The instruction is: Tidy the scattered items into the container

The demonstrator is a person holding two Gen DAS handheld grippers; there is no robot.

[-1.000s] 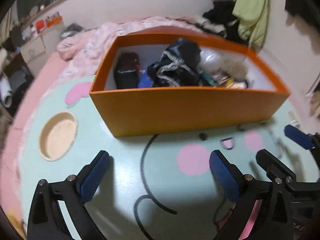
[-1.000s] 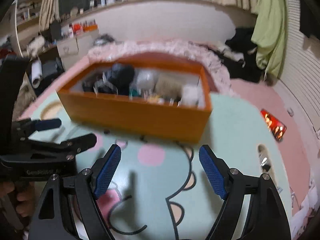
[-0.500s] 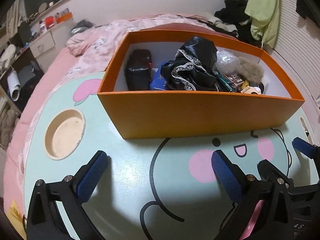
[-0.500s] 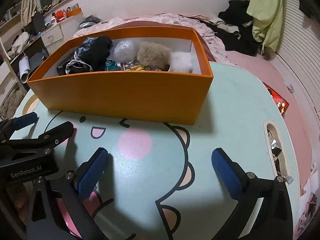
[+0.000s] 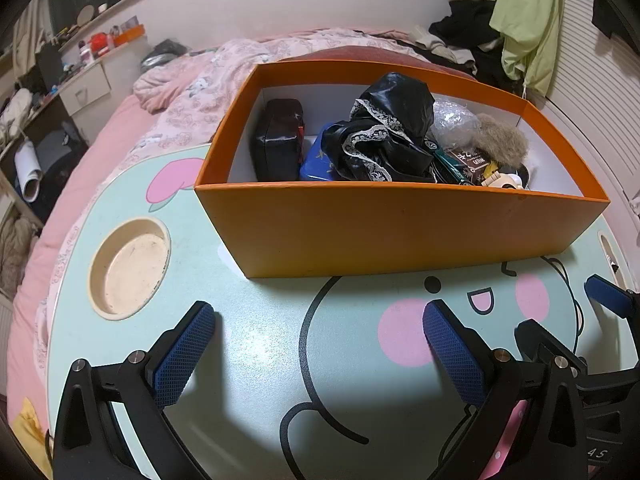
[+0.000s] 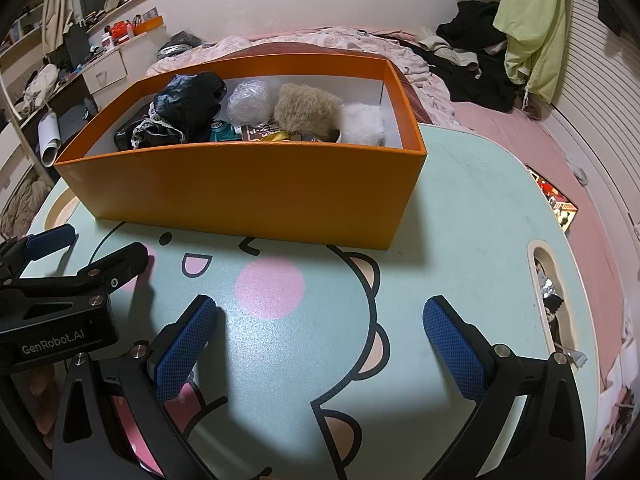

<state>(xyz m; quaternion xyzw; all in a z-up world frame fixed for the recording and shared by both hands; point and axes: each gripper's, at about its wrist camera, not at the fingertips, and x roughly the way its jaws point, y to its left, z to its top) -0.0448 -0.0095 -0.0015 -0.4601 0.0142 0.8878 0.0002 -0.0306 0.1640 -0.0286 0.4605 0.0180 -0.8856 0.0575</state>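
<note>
With the rectangular orange cardboard box (image 5: 400,232) on the mint-green cartoon-printed table (image 6: 460,216) holding the gathered items, both the left gripper (image 5: 318,354) and right gripper (image 6: 320,346) hover empty, jaws apart (tidying looks finished, so next probably means withdrawing).

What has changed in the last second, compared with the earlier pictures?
Both cameras rose and tilted down, now seeing deeper into the box. Nothing was grasped or released. The left gripper and right gripper stay open and empty; the box contents and table look unchanged.
</note>
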